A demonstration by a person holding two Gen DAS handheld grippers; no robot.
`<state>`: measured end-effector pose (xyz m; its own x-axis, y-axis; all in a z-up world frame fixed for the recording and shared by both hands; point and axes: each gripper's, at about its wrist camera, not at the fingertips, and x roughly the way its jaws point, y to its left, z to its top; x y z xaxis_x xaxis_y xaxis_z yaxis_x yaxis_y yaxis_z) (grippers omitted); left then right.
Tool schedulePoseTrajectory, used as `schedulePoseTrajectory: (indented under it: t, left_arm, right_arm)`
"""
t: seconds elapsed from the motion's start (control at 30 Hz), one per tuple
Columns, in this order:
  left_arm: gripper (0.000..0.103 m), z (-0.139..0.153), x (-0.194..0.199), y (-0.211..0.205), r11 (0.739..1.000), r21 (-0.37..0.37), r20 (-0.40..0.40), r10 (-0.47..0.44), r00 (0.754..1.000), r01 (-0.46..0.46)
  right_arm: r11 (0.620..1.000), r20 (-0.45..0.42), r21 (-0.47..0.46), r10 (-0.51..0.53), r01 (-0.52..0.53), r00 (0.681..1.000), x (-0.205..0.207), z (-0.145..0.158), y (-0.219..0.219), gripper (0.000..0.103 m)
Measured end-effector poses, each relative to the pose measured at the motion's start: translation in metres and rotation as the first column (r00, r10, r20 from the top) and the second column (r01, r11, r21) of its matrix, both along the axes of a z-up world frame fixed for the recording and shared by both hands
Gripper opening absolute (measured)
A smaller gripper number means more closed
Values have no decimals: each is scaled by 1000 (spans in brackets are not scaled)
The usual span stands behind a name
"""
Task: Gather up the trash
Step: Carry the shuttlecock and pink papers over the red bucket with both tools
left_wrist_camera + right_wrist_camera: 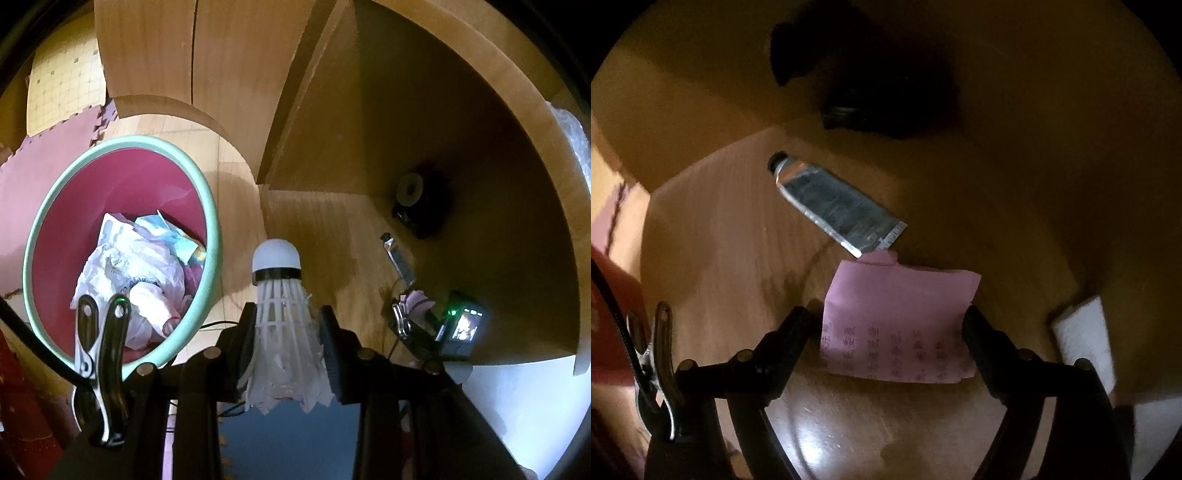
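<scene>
My left gripper [286,334] is shut on a white shuttlecock [282,314], cork end pointing away, held above the wooden floor just right of the trash bin [212,206]. The bin is dark red inside with a mint rim and holds crumpled wrappers [136,266]. In the right wrist view my right gripper [890,321] is open with its fingers on either side of a pink paper slip [897,314] lying on the floor under a wooden desk. A silver tube [834,206] lies just beyond the slip. The right gripper also shows in the left wrist view [413,314], near the tube [399,260].
A dark round object [871,103] sits further back under the desk. A white piece [1086,339] lies at the right. Wooden desk panels [306,92] enclose the space. Pink foam mats [55,166] lie beyond the bin.
</scene>
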<state>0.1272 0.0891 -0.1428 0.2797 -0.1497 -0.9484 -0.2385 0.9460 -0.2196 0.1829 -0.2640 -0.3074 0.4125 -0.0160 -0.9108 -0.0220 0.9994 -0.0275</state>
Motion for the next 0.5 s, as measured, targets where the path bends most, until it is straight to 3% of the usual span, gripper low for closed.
schedulePoseTrajectory:
  t: [0.1, 0.27, 0.5]
  left_arm:
    - [34, 1, -2, 5, 1000, -6, 2, 10, 1000, -10]
    - [34, 3, -3, 12, 1000, -17, 10, 25, 1000, -25]
    - [34, 9, -6, 14, 999, -22, 29, 24, 999, -24]
  right_arm:
    - [1000, 0, 19, -1, 1, 1000, -2, 0, -6, 84]
    - [999, -11, 42, 9, -9, 1000, -7, 5, -14, 71]
    - [998, -18, 65, 15, -14, 1000, -21, 11, -14, 67]
